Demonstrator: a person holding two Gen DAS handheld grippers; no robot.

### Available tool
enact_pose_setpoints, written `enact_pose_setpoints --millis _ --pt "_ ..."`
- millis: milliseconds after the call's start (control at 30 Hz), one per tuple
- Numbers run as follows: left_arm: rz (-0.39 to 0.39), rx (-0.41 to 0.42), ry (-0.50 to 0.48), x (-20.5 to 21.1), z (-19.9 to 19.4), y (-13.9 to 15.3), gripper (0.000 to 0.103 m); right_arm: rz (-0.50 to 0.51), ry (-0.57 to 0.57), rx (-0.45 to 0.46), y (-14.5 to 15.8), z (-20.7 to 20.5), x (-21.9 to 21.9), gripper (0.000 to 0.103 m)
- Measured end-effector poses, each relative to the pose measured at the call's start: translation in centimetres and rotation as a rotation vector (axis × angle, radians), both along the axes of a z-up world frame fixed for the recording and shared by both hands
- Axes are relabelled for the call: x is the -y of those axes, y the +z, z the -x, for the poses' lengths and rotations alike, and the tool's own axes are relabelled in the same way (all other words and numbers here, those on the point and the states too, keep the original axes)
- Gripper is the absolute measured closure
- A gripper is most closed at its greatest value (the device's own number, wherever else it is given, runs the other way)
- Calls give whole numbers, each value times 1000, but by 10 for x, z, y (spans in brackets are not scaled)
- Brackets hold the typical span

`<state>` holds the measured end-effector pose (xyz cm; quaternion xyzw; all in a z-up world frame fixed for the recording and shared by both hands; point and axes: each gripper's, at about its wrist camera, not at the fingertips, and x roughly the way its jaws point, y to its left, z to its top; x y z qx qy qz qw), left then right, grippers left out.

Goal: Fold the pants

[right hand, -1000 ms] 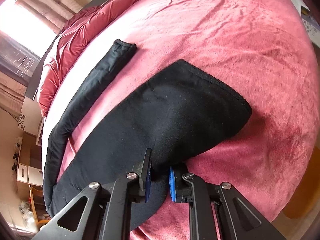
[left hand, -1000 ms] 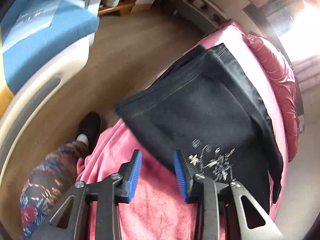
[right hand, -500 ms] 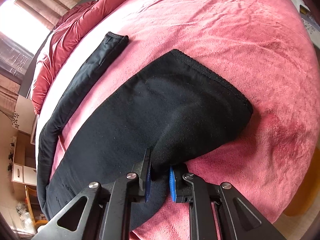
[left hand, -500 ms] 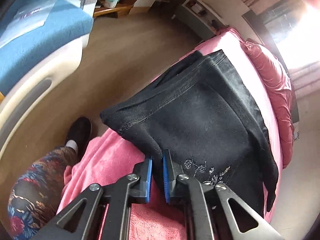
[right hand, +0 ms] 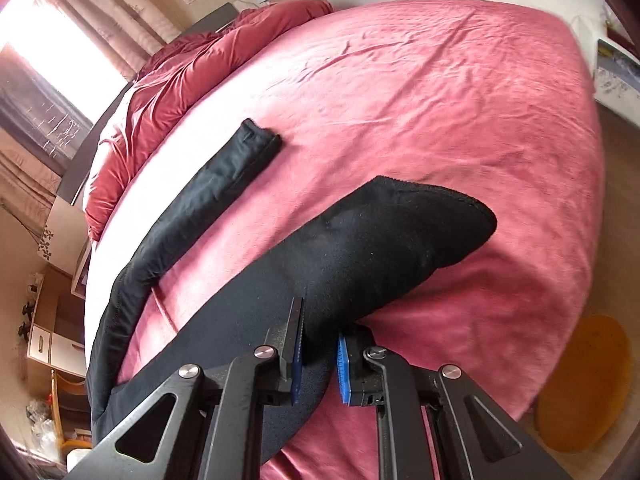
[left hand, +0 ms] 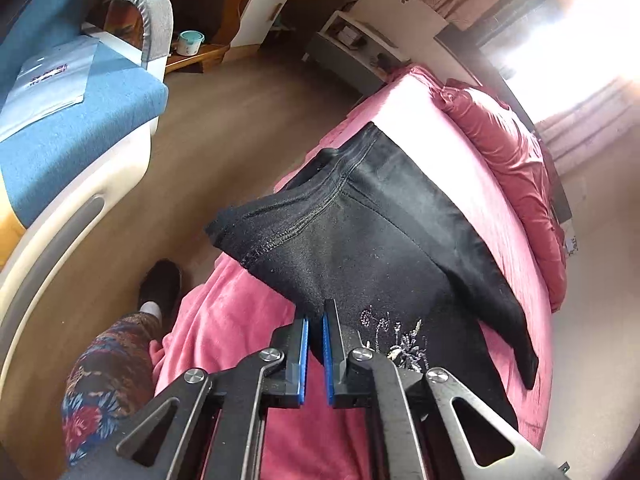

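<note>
Black pants [left hand: 392, 240] with a silver embroidered motif lie on a bed under a pink blanket [left hand: 248, 320]. My left gripper [left hand: 315, 344] is shut on the pants near the waistband side and lifts that edge off the blanket. In the right wrist view my right gripper [right hand: 320, 344] is shut on the near leg of the pants [right hand: 384, 252], holding its cuff end raised above the blanket [right hand: 460, 100]. The other leg [right hand: 208, 200] lies flat, stretched toward the far left.
A bunched red duvet [right hand: 192, 68] lies along the bed's far side. A blue-cushioned chair [left hand: 72, 128] stands on the wood floor left of the bed. The person's patterned leg and black shoe [left hand: 160, 284] are beside the bed. An orange mat [right hand: 584, 384] lies on the floor.
My left gripper went from open to shut on the pants' edge and lifted it. My right gripper raised the near leg higher off the blanket.
</note>
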<state>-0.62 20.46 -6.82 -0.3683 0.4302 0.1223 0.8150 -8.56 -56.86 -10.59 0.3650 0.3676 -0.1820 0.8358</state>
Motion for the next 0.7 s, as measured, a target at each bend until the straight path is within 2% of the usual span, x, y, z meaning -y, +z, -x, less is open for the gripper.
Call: enact_pose_setpoints --millis 133,233,300,367,400,433,500,600,700 --pt "-13 -81 -40 8 20 -20 97 -22 -29 -62 -21 22 9 89" --pt "16 -169 -53 11 26 -47 96 -39 -36 -105 -38 31 12 89" --pt "36 -209 -34 9 26 -55 89 -62 -39 -105 -43 33 13 87" --pt "14 -247 -36 7 24 -53 76 -70 -51 -110 -41 36 15 76" --pt "2 -252 -31 5 25 -49 76 -64 -57 -117 -39 37 16 61" --pt "-6 -252 -29 1 27 -44 76 -46 -68 -122 -35 41 18 51" --pt "-43 -230 -4 -10 34 -28 76 1 -87 -122 -23 47 19 50" --pt "-54 -164 28 -30 36 -6 76 102 -104 -107 0 51 12 50" --pt "-49 -108 40 -47 20 10 74 128 -46 -57 22 37 -7 46"
